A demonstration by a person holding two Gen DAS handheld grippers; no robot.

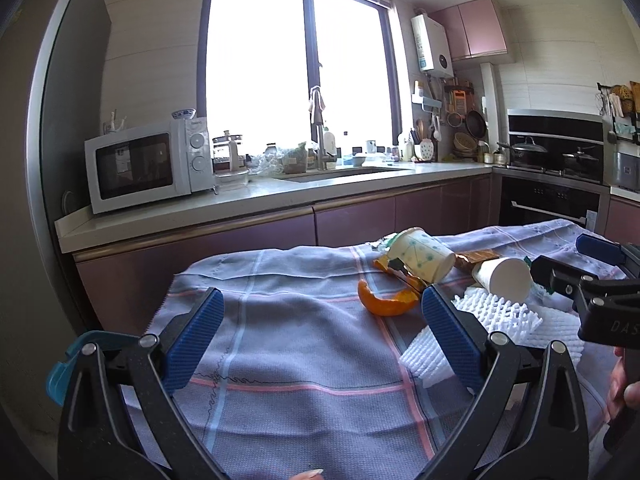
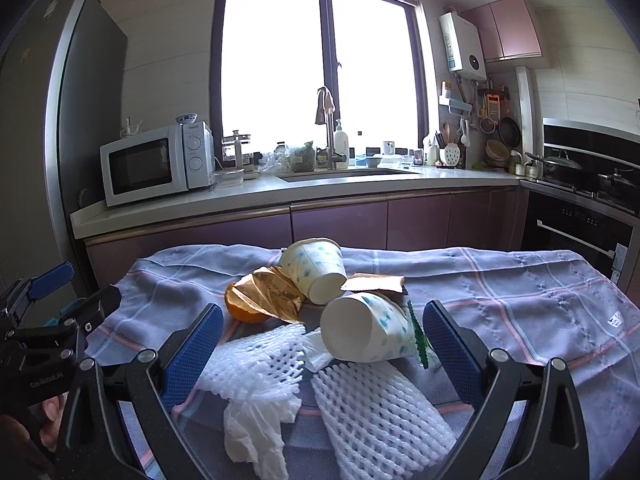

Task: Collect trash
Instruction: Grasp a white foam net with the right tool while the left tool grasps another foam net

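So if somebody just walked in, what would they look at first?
Probably the heap of rubbish on the checked cloth: two tipped paper cups, orange peel, a crinkly gold wrapper and white foam netting in front. Next, the big bright window glowing above the sink, with a white microwave at its left.
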